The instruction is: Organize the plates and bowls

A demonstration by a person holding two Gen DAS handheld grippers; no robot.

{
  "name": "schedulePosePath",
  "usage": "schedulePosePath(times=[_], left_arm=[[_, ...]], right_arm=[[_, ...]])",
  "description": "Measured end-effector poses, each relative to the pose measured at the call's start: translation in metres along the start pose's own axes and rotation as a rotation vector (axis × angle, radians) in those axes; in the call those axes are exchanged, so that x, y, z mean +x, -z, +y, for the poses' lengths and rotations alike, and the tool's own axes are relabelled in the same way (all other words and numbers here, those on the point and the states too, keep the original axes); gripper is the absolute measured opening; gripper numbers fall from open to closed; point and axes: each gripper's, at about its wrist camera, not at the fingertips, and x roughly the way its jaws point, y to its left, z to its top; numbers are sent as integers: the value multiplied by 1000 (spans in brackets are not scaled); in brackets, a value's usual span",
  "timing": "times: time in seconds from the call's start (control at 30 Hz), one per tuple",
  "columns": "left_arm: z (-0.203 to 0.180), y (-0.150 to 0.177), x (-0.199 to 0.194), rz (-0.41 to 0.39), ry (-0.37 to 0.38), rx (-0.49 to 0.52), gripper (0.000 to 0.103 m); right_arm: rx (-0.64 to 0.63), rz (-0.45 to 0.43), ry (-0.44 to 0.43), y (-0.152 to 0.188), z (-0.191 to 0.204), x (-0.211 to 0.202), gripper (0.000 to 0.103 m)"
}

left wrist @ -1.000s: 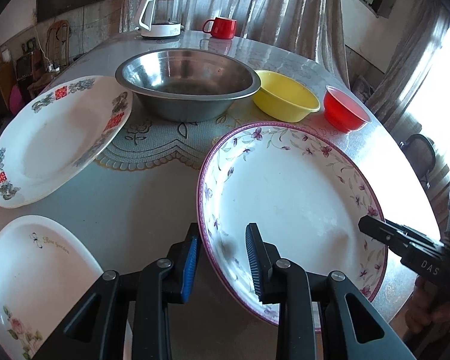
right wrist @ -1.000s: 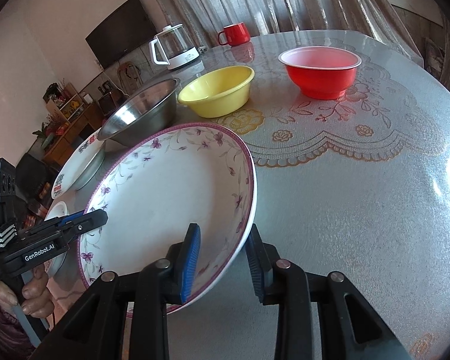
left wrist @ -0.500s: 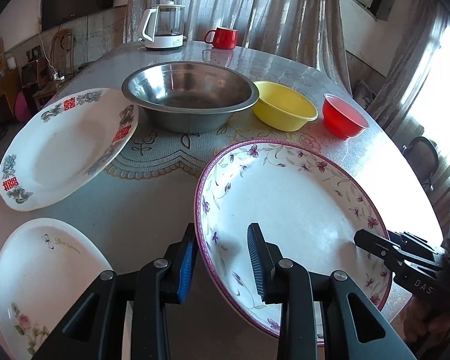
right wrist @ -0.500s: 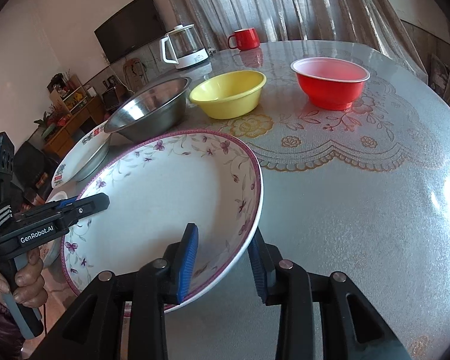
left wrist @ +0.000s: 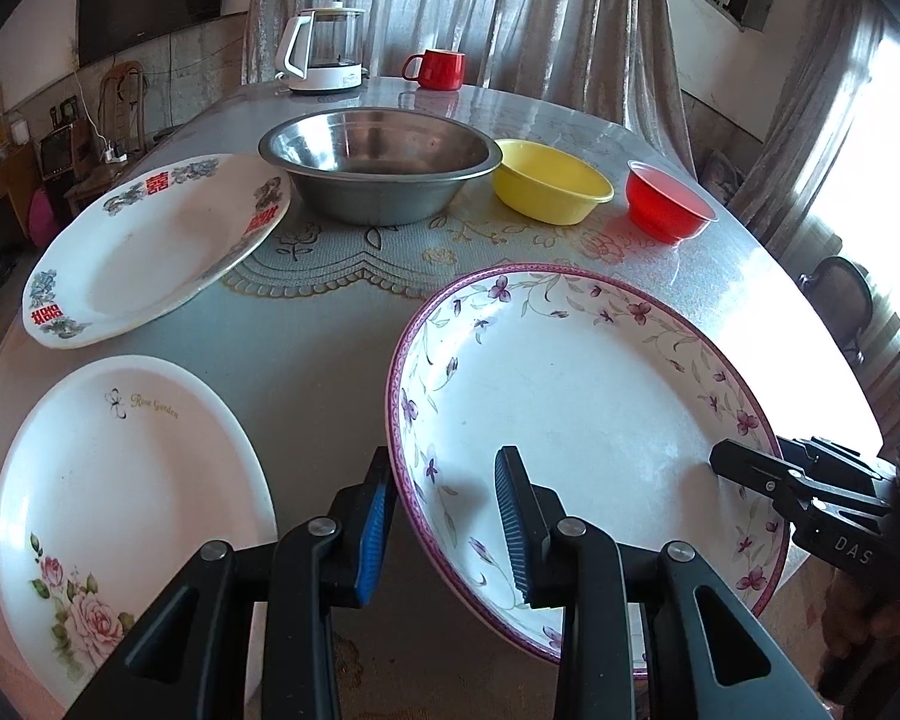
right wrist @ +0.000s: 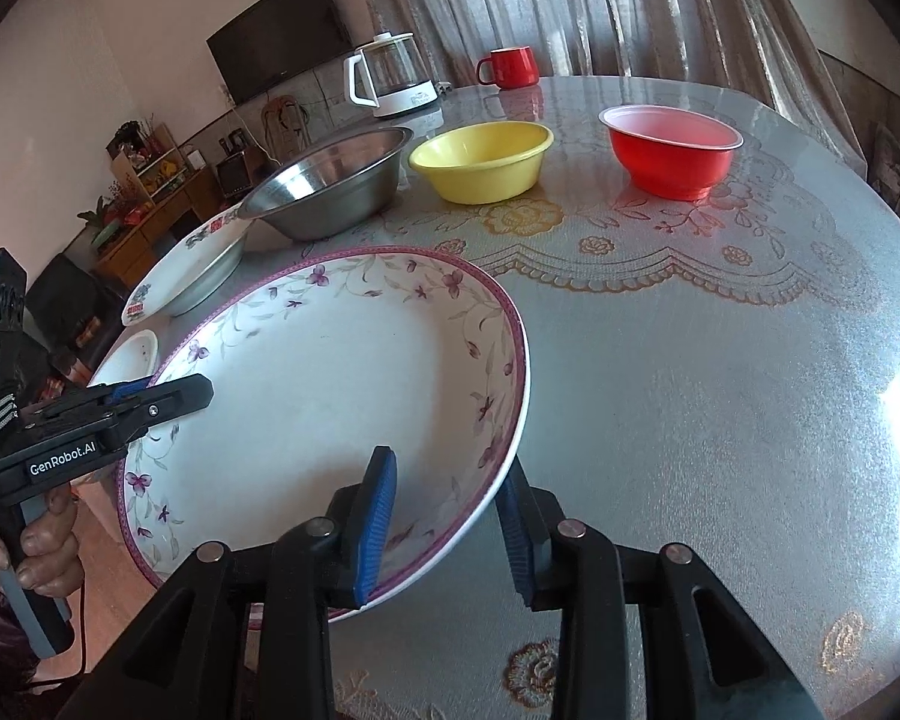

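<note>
A large purple-flowered plate (left wrist: 582, 408) is held off the table between both grippers and tilted. My left gripper (left wrist: 444, 516) is shut on its left rim; my right gripper (right wrist: 447, 510) is shut on its right rim (right wrist: 510, 408). The right gripper also shows in the left wrist view (left wrist: 750, 471), the left gripper in the right wrist view (right wrist: 162, 393). A rose plate (left wrist: 120, 492) lies at the near left. A plate with red characters (left wrist: 150, 246) leans on the steel bowl (left wrist: 378, 168). A yellow bowl (left wrist: 549, 189) and a red bowl (left wrist: 666, 207) stand behind.
A white kettle (left wrist: 324, 48) and a red mug (left wrist: 438, 69) stand at the table's far edge. A lace-patterned mat (right wrist: 660, 252) covers the table's middle. A chair (left wrist: 840, 300) stands beyond the right edge. A cabinet and TV (right wrist: 282, 57) are off to the left.
The flowered plate has risen off the table with both grippers on its rims, and both have pulled back toward me; more of the rose plate shows.
</note>
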Motion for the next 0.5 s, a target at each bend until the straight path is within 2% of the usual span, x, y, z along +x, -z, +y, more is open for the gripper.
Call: schedulePosePath(times=[0.1,0.5], left_arm=[[-1,7,2,18,-7,2,32],[-9,13,-1,-12,-74,40,35]], right_arm=[[-28,9,20,5,4,-1,34],[-112,16,127,11,19,-1,39]])
